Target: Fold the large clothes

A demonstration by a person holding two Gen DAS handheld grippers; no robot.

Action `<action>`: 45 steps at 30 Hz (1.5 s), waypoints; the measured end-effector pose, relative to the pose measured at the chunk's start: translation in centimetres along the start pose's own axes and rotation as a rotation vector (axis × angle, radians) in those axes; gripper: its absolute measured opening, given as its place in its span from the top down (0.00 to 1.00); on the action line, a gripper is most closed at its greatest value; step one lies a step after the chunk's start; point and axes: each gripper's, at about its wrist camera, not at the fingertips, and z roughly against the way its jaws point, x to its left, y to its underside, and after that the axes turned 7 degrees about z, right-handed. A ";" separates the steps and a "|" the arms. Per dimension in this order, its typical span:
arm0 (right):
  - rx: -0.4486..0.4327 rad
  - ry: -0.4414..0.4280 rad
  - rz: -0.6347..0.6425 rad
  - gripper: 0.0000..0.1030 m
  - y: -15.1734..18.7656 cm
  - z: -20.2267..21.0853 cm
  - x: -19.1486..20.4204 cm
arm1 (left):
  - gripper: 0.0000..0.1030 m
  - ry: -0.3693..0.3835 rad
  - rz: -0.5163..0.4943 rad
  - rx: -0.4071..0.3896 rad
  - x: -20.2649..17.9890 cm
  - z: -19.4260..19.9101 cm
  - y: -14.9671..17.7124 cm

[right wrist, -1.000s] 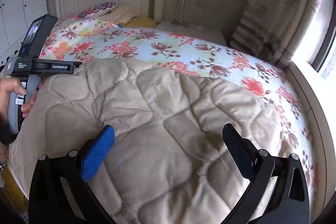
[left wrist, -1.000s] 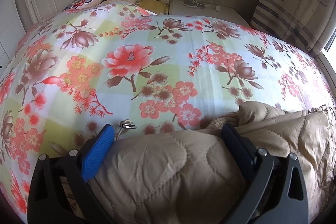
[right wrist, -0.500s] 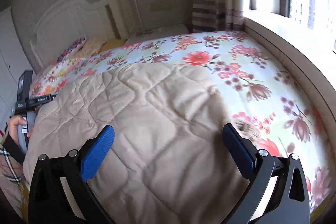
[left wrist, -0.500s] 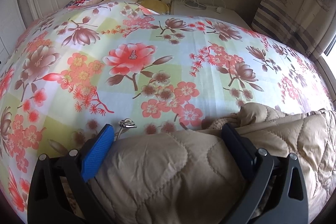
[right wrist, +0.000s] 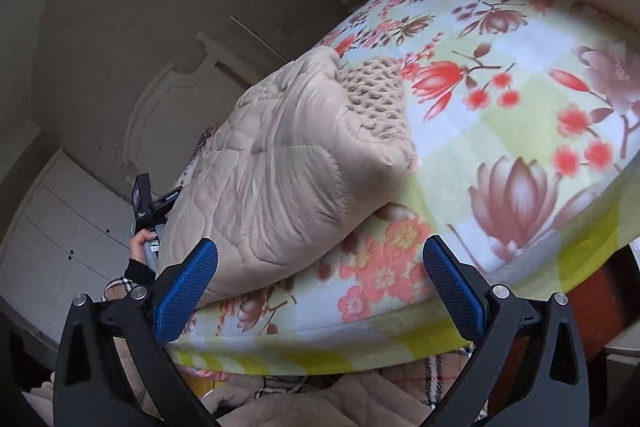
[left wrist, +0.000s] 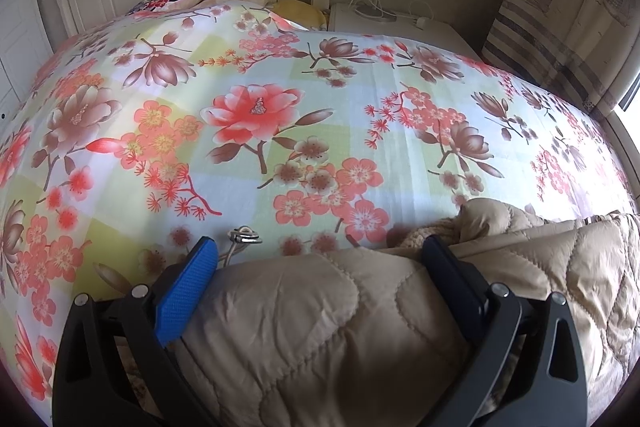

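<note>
Both claws gape: the left gripper (left wrist: 320, 267) straddles the coat (left wrist: 320, 327) without pinching it, and the right gripper (right wrist: 320, 267) hangs empty off the bed (right wrist: 500, 115) edge. That slick, puffy beige quilted coat, bunched on the bed with a knit lining showing, could spring open or slide floorward if grabbed too shallowly.

Beige quilted coat (left wrist: 320, 311) with knitted tan lining (right wrist: 376, 95); bedsheet (left wrist: 280, 115) checked pale yellow, blue and white, with red-pink and brown flowers.
</note>
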 end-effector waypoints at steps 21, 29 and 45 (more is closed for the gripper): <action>-0.195 -0.002 0.098 0.58 -1.1 -5.7 3.6 | 0.02 -0.149 -0.101 -0.214 -4.7 6.0 0.5; -0.216 -0.020 0.101 0.58 -1.1 -4.2 2.8 | 0.02 -0.264 -0.402 -0.228 -19.4 5.8 3.7; -0.243 0.046 0.111 0.58 -2.1 -1.4 2.9 | 0.02 -0.079 -0.398 -0.470 -17.3 18.3 16.3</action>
